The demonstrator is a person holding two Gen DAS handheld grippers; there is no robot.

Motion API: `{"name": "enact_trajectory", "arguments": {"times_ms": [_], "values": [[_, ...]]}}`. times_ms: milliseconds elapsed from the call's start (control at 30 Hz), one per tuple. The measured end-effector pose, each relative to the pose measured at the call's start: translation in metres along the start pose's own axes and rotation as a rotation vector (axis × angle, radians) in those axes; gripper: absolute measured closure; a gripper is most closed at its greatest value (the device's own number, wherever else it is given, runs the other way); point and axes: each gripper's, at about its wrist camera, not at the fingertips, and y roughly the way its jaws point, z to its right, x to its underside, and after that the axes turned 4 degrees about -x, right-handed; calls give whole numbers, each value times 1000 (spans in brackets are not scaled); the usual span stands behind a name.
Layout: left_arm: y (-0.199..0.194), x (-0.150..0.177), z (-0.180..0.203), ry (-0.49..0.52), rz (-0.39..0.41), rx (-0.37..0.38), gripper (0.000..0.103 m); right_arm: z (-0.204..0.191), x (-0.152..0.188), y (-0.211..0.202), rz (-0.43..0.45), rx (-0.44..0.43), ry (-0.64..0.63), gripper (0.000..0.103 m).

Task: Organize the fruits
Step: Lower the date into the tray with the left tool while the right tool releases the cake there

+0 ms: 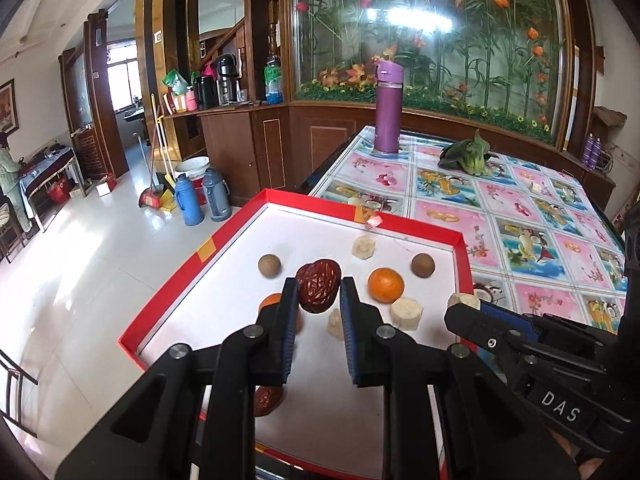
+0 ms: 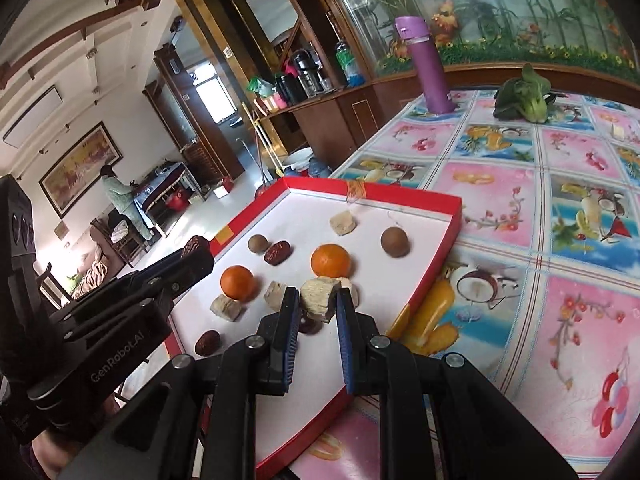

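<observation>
A shallow white tray with a red rim [image 1: 320,200] [image 2: 400,194] lies at the table's left edge. My left gripper [image 1: 319,292] is shut on a wrinkled red date [image 1: 319,286], lifted above the tray. My right gripper [image 2: 318,300] is shut on a beige fruit chunk [image 2: 317,298] over the tray's near right part. In the tray lie two oranges [image 2: 237,282] [image 2: 331,260], two brown longans [image 2: 257,243] [image 2: 395,242], more dates [image 2: 277,252] [image 2: 207,342] and several beige chunks [image 2: 343,222] [image 2: 226,307].
A purple bottle [image 1: 388,108] [image 2: 430,68] and a green bok choy [image 1: 468,156] [image 2: 522,100] stand at the far end of the fruit-patterned tablecloth [image 2: 560,240]. The table drops to the floor left of the tray. A person stands far off in the room.
</observation>
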Motion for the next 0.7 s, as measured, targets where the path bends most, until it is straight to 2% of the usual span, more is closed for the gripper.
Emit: {"name": "enact_trajectory", "arguments": {"times_ms": [433,700], "values": [[11,21,-10,4,-66,-17,80,-11,10,9,-33,-11,-15,86],[23,27,-9,3,-111,-16,80,-15,11,20,-49,35,-49,86]]}}
